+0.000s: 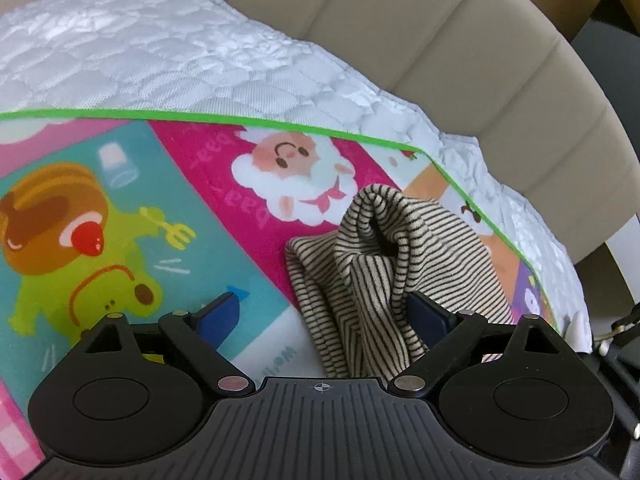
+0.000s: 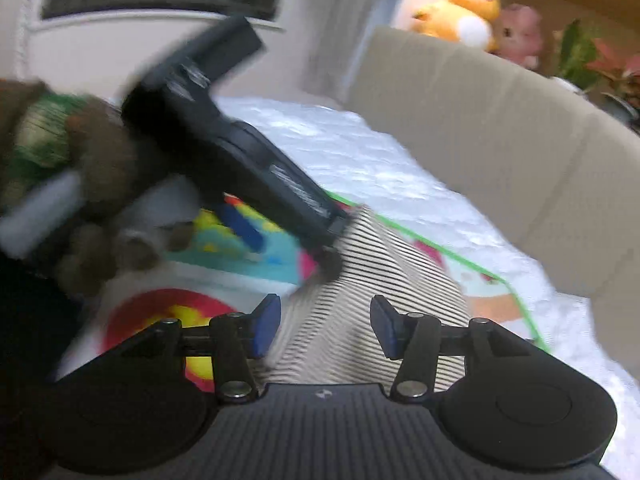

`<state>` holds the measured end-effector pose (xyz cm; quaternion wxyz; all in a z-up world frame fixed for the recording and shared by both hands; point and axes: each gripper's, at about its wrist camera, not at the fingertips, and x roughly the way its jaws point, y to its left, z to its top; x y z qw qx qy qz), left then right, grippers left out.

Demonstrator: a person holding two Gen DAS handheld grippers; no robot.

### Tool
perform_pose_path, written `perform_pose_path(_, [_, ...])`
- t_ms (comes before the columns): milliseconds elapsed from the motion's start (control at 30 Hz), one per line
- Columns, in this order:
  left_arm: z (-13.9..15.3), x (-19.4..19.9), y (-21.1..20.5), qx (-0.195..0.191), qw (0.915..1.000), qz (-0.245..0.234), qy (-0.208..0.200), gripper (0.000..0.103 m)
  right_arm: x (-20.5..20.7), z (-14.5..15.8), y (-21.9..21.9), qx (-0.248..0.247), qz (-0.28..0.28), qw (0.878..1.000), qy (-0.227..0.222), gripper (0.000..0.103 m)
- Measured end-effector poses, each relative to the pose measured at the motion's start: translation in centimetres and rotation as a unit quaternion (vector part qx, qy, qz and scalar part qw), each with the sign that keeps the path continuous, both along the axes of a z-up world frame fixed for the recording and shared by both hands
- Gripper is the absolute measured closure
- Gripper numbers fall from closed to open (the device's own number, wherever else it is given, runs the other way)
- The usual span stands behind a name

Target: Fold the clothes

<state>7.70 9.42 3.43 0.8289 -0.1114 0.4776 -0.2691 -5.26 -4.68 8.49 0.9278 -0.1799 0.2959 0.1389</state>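
Note:
A cream garment with thin black stripes point(image 1: 372, 264) lies bunched on a colourful cartoon play mat point(image 1: 168, 184). My left gripper point(image 1: 324, 312) is open; the cloth hangs over its right blue finger point(image 1: 426, 312), while the left finger point(image 1: 220, 314) is bare. In the right wrist view the same garment point(image 2: 360, 304) lies in front of my right gripper point(image 2: 324, 326), which is open and empty just above it. The left gripper body point(image 2: 240, 160) and the hand holding it show blurred at the left.
The mat, edged in green point(image 1: 280, 122), lies on a white quilted mattress point(image 1: 160, 56). A beige padded headboard point(image 1: 440, 40) curves behind. Plush toys point(image 2: 472, 8) and a plant point(image 2: 592, 52) stand beyond the headboard.

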Motion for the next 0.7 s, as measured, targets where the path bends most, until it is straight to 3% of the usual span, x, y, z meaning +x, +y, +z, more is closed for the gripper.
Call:
perform_pose_path(133, [-0.2,0.1,0.0,0.001,1.0000,0.003,0.004,0.007,1.0,-1.5,-0.4,-0.016,-0.034,0.999,0.021,0.054])
perform_pose_path(400, [0.4,-0.2,0.8,0.018,0.9998,0.005,-0.010,0.008,0.8,-3.0,-0.5,-0.034,-0.024,0.999,0.032,0.052])
perform_pose_path(533, [0.0,-0.1,1.1,0.038,0.9992,0.011,-0.002,0.008,0.5,-2.2,-1.4,0.016,-0.065,0.998,0.022,0.052])
perform_pose_path(600, [-0.7,0.0,0.7,0.053,0.9986,0.004,0.006,0.009,0.4,-2.7,-1.3,0.008,-0.074,0.997,0.023,0.044])
perform_pose_path(700, [-1.3,-0.2,-0.3,0.074,0.9972,-0.015,0.004,0.009,0.1,-3.7,-0.8,-0.038,-0.062,0.997,0.017,0.041])
